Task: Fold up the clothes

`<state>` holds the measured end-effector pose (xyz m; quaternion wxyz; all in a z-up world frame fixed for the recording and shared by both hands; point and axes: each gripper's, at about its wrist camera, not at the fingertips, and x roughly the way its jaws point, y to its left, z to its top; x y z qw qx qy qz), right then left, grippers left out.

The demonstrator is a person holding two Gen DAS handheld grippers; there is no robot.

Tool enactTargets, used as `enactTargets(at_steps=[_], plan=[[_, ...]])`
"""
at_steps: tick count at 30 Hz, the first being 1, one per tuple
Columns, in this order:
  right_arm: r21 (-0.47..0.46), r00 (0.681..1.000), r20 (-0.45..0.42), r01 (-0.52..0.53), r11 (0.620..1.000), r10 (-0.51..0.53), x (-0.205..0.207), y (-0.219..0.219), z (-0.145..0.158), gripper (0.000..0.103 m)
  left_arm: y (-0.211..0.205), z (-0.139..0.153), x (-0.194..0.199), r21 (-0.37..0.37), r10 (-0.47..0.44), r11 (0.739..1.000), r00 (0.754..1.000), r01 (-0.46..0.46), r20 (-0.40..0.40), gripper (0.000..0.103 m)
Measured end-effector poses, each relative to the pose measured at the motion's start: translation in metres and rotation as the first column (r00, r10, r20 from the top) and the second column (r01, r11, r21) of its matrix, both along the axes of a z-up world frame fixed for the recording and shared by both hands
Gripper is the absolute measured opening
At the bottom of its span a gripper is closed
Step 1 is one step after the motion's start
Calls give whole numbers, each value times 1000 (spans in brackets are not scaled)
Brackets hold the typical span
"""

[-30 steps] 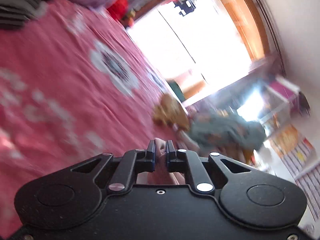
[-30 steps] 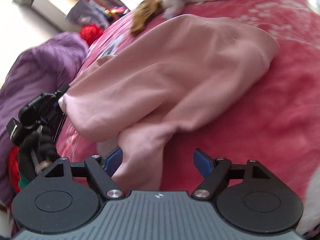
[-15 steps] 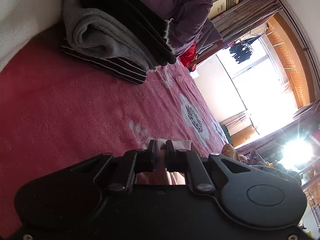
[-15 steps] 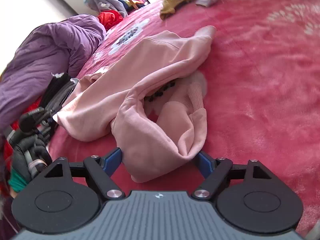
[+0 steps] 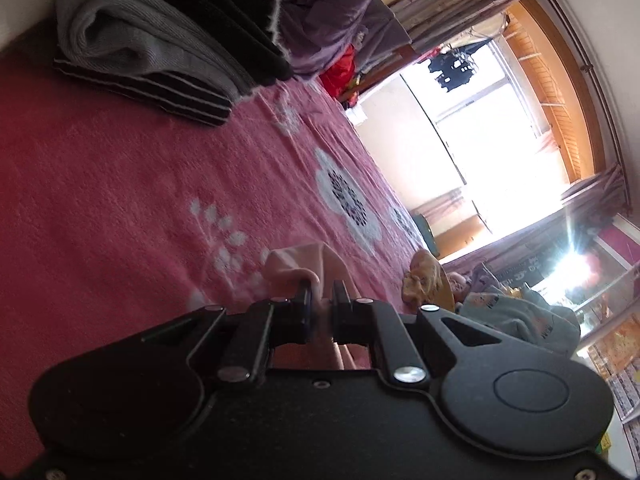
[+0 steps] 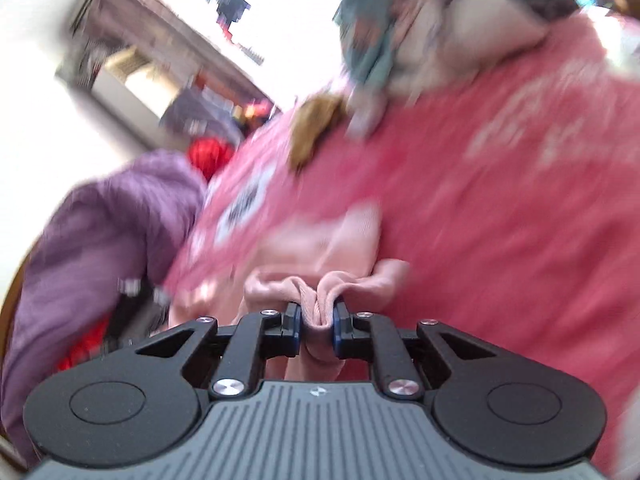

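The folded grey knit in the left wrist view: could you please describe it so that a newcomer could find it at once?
Start from the pink flowered bedspread and look to its far end. A stack of folded clothes sits there, and the grey knit is its middle layer. It lies between a black garment above and a dark white-striped piece below, the only ribbed grey one.

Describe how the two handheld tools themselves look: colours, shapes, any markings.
The left tool is matt black throughout: two round pivot housings, angular linkage arms with silver screw heads, and narrow fingers with a hint of blue padding. The right tool has the same black linkages and silver screws, but its body is a grey ribbed plate bearing a small white logo, and its pads are clearly blue. No cables or sleeves show.
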<state>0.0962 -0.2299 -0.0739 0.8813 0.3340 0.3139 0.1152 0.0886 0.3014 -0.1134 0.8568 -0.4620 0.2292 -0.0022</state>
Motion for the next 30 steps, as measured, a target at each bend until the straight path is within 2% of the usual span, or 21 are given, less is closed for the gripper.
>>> enactTargets(at_steps=[3, 5, 7, 8, 9, 10, 11, 12, 14, 17, 19, 20, 22, 24, 27, 30], plan=[[-17, 996, 27, 80, 997, -80, -2, -44, 25, 16, -25, 5, 3, 7, -157, 988, 988, 157, -15, 7], [-55, 992, 18, 126, 990, -125, -6, -68, 36, 16, -42, 7, 5, 23, -259, 965, 965, 260, -34, 7], [-80, 988, -48, 143, 986, -147, -7, -88, 34, 16, -59, 8, 7, 63, -348, 934, 935, 352, -73, 7], [-89, 984, -85, 149, 985, -157, -8, -96, 30, 20, -66, 8, 8, 84, -381, 917, 919, 389, -96, 7], [-104, 978, -119, 158, 982, -170, -10, -102, 26, 27, -71, 9, 9, 115, -409, 899, 904, 422, -122, 11], [-127, 972, -149, 164, 978, -182, -12, -105, 22, 32, -72, 10, 10, 137, -424, 888, 897, 439, -129, 22], [-146, 968, -163, 167, 975, -190, -15, -108, 18, 38, -71, 12, 9, 152, -433, 880, 892, 449, -126, 29], [-153, 967, -159, 175, 973, -199, -19, -110, 15, 42, -70, 14, 9, 166, -443, 873, 888, 459, -123, 44], [-161, 967, -147, 186, 969, -210, -24, -109, 11, 51, -62, 21, 5, 198, -397, 891, 913, 409, -98, 46], [-161, 975, -123, 163, 973, -183, -20, -107, 10, 52, -48, 35, 0, 252, -292, 923, 956, 292, -36, 46], [-169, 984, -103, 127, 977, -146, -8, -102, 13, 52, -43, 42, 0, 232, -249, 944, 968, 236, 30, 46], [-173, 988, -92, 106, 979, -123, 0, -99, 15, 53, -44, 44, 3, 216, -247, 949, 967, 229, 60, 46], [-190, 993, -84, 66, 980, -83, 19, -92, 18, 54, -57, 47, 16, 211, -297, 938, 952, 276, 77, 46], [-220, 995, -96, 12, 975, -34, 41, -82, 19, 55, -76, 47, 35, 236, -352, 914, 934, 331, 55, 46], [-245, 993, -117, -50, 968, 22, 73, -70, 16, 56, -99, 38, 67, 262, -410, 878, 912, 401, -19, 46], [-276, 987, -145, -109, 955, 71, 103, -60, 12, 57, -109, 22, 99, 205, -471, 858, 881, 471, -50, 46]])
